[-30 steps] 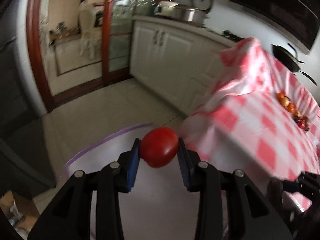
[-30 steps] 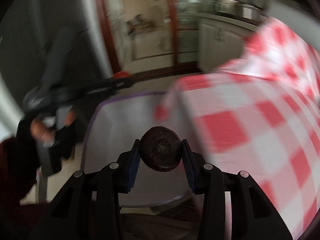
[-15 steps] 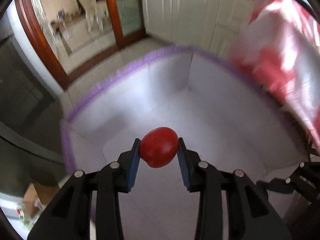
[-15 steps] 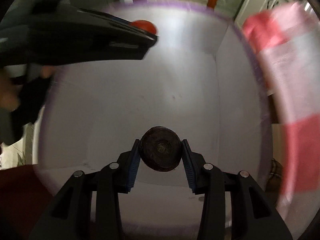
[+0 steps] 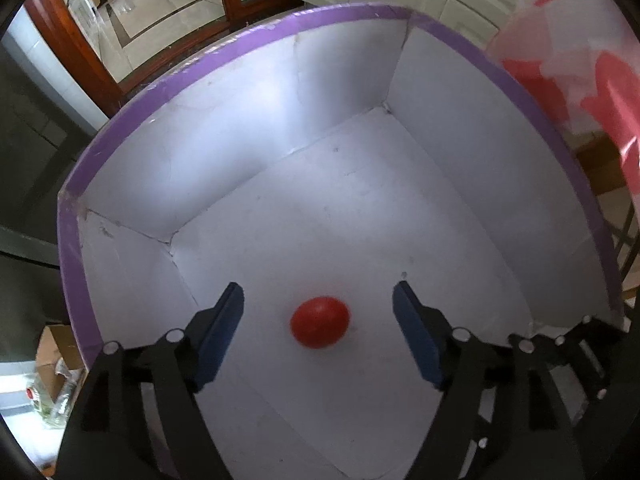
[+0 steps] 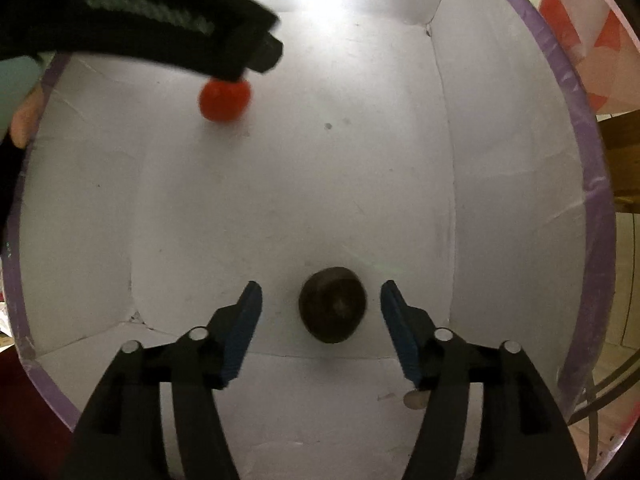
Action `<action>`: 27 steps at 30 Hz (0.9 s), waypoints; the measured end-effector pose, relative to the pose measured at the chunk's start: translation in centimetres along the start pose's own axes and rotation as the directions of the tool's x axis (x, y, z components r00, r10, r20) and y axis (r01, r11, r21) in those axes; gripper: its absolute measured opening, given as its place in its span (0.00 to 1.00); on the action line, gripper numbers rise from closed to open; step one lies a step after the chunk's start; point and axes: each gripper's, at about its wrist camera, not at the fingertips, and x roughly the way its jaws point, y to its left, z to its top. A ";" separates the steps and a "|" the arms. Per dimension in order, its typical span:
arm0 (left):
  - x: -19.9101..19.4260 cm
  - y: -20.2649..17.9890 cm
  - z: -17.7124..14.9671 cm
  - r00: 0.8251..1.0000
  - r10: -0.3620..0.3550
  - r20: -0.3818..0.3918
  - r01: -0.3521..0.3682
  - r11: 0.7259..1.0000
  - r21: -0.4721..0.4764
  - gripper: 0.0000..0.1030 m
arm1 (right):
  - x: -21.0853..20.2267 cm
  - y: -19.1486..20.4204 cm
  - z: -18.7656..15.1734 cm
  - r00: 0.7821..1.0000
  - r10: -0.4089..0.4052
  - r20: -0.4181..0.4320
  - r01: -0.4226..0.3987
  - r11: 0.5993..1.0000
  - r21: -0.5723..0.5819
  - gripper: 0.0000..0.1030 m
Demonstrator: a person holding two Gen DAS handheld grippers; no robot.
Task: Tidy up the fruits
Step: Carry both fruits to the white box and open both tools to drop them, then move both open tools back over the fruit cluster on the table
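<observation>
A white box with a purple rim (image 5: 224, 60) (image 6: 584, 128) fills both views. In the left wrist view a red tomato (image 5: 319, 322) lies below and between the blue pads of my left gripper (image 5: 318, 306), whose jaws are opening and stand clear of it. In the right wrist view a dark brown round fruit (image 6: 333, 304) sits under my right gripper (image 6: 321, 300), its jaws also opening and not touching the fruit. The same tomato (image 6: 225, 99) shows at the upper left there, just under the left gripper's black body (image 6: 160, 20).
A red-and-white checked tablecloth (image 5: 580, 52) hangs beside the box on the right. Beyond the box are a tiled floor, white cabinets and a wood-framed glass door (image 5: 80, 40). A cardboard box (image 5: 56, 352) sits on the floor at lower left.
Both grippers sank into the white box and tipped downward. Both jaws spread apart, letting go of the tomato and the dark fruit, which now sit lower in the box.
</observation>
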 end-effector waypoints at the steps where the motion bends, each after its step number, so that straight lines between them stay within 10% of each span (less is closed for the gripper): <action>1: 0.1 -0.2 0.2 1.000 0.001 -0.005 -0.001 1.000 0.001 0.77 | -0.1 0.0 -0.3 1.000 0.002 0.002 -0.002 1.000 0.002 0.62; 14: 1.0 -1.3 -1.9 0.993 -0.030 -0.110 0.029 1.000 -0.007 0.77 | 0.5 2.2 -4.8 0.977 -0.037 -0.208 0.019 0.996 -0.087 0.76; 22: -3.8 -1.3 -0.3 0.998 0.024 0.055 -0.022 0.999 -0.039 0.77 | -7.3 4.1 -4.8 0.989 -0.056 0.134 0.079 0.982 -0.171 0.77; 24: -8.3 -1.1 0.7 0.972 0.018 0.234 -0.001 0.997 -0.071 0.77 | -10.8 3.3 -5.2 0.968 -0.049 0.245 0.082 0.989 -0.126 0.77; 27: -16.2 -2.5 1.4 0.859 0.030 0.511 -0.006 0.999 -0.048 0.90 | -16.3 1.6 -6.7 0.912 -0.041 0.408 0.065 0.997 -0.045 0.78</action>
